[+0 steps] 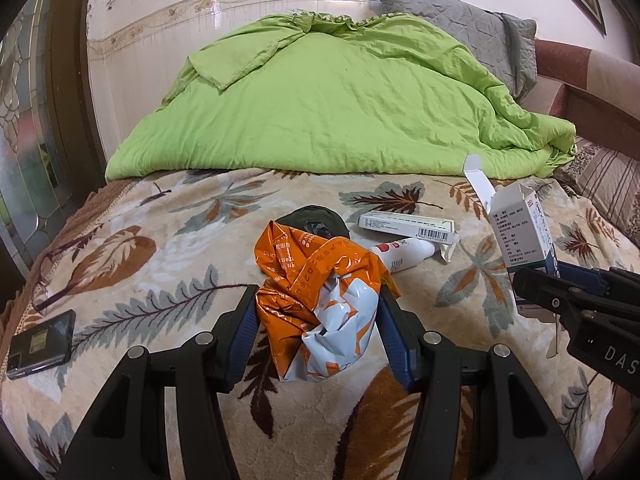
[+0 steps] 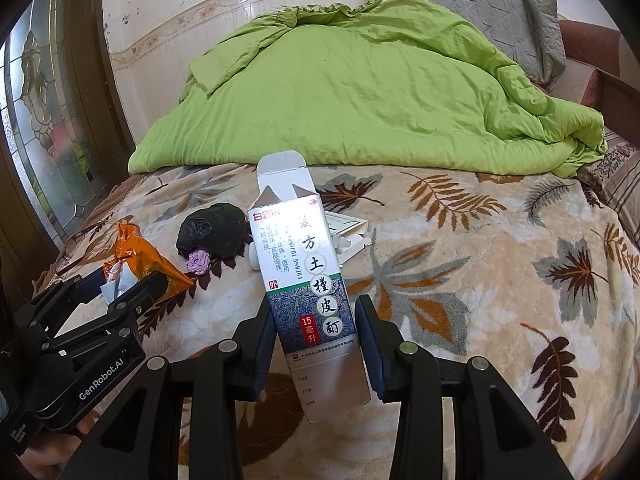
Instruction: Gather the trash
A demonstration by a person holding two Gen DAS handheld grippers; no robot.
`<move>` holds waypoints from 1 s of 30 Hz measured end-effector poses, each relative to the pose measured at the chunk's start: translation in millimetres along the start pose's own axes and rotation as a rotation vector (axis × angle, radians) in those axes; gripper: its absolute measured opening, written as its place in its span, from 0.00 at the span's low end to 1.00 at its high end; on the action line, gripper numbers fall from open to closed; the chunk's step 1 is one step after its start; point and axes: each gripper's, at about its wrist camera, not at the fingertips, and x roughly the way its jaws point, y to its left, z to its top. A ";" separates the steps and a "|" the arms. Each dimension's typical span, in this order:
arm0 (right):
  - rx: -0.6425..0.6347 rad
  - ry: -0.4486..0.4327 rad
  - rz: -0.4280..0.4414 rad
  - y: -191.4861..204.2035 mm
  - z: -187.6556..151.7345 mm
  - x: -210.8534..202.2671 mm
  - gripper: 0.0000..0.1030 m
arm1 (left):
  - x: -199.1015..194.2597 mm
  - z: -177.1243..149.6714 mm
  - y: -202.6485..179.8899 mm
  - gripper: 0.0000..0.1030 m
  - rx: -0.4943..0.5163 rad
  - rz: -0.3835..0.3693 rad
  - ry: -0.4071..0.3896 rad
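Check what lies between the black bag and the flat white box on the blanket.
In the left wrist view, bare blanket separates the black bag from the flat box. In the right wrist view, the held carton covers that gap.

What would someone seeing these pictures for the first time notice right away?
Probably the two pieces of trash held up over the leaf-patterned blanket: the left tongs pinch a crumpled orange and white bag, and the right tongs grip an opened medicine box standing upright. Behind them, a bright green quilt lies heaped across the far half of the bed.
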 end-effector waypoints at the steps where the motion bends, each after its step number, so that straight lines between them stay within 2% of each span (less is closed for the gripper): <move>1: -0.001 0.002 0.001 0.6 -0.1 0.3 0.41 | 0.5 0.0 0.8 0.54 -0.004 -0.004 0.004; 13: -0.006 0.004 0.008 1.5 0.0 0.9 0.41 | 3.1 1.2 10.1 0.54 -0.047 -0.002 0.021; 25: -0.008 0.003 0.012 2.3 -0.5 1.5 0.41 | 3.0 3.9 27.4 0.54 -0.096 0.065 0.011; 30: -0.007 0.002 0.012 2.8 -0.5 1.8 0.41 | 5.2 4.4 32.1 0.54 -0.106 0.069 0.015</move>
